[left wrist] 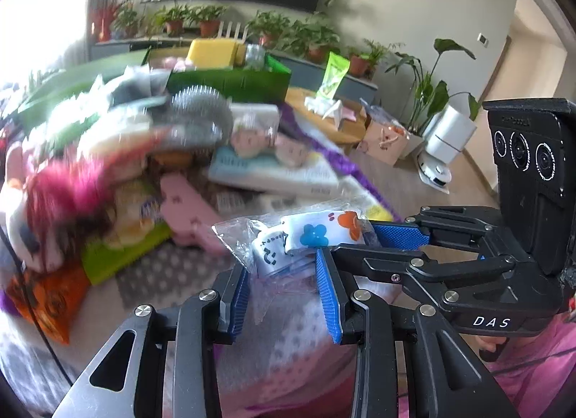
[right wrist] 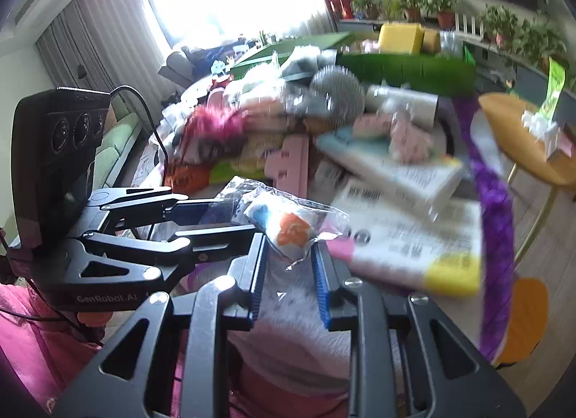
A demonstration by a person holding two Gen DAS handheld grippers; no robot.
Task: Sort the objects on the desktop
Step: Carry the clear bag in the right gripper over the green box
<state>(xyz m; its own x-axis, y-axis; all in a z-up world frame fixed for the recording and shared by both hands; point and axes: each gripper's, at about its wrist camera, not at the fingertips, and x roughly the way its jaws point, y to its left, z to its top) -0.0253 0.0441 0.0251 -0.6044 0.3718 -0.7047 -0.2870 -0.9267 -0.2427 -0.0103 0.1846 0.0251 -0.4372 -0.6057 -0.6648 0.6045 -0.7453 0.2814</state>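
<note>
The cluttered desktop [left wrist: 172, 266] carries a blurred pile of goods; individual items there cannot be counted reliably. At the far edge stands one green box [left wrist: 230, 83] holding yellow sponges [left wrist: 212, 52]. Nearer lie one flat pale-blue book or carton [left wrist: 273, 173], one pink block [left wrist: 187, 216], one metal scrubber [left wrist: 201, 119] and one pink-haired toy [left wrist: 64, 198].

The task's thing is one clear plastic packet [left wrist: 288, 238] containing rolled printed fabric with a blue flower and an orange mark. It sits raised above the desktop, between the two hand-held tools, near the front edge of the pile.

The left gripper [left wrist: 284, 284] is clamped on the packet's lower left part; its blue pads pinch the film. The right gripper [right wrist: 289, 266] is clamped on the packet's opposite end, the film's corner caught between its pads. In the left wrist view the right tool enters from the right side.

Key relation: the packet's long axis runs roughly across from one gripper to the other, directly ahead of both sets of fingers. Both hands are equally near; each holds one end. Count: two grippers, one packet. The next move, judged from the task, is carrying the packet toward a sorting place, possibly the green box beyond the pile.
</note>
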